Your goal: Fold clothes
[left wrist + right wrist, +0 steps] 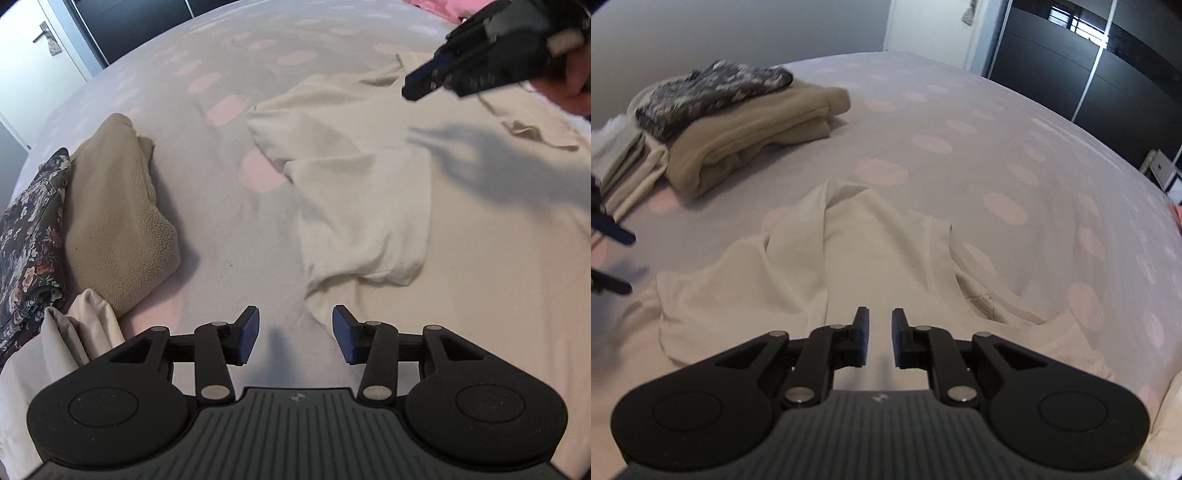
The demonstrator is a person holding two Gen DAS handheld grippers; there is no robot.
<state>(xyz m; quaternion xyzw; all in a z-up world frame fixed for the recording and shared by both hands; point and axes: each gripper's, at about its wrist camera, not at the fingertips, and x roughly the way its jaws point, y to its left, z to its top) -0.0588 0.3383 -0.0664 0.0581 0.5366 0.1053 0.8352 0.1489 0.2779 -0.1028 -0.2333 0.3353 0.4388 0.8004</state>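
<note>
Left wrist view: left hand-held gripper (295, 334), jaws apart, empty, above bed (221, 206). White T-shirt (369, 206) at 1 o'clock; folded pile (110, 214) at 10 o'clock.
Right wrist view: right hand-held gripper (880, 338), narrowly parted, empty, over T-shirt; pile at 10 o'clock.

1. We see a shirt (369, 206) lying spread out on the bed (229, 229).
2. To its left, well apart, sits a pile of folded clothes (118, 221).
3. In the pile, a flowery piece (713, 92) lies on top of a thick fuzzy one (753, 129).
4. Behind the bed stands a wardrobe (1071, 59).
</note>
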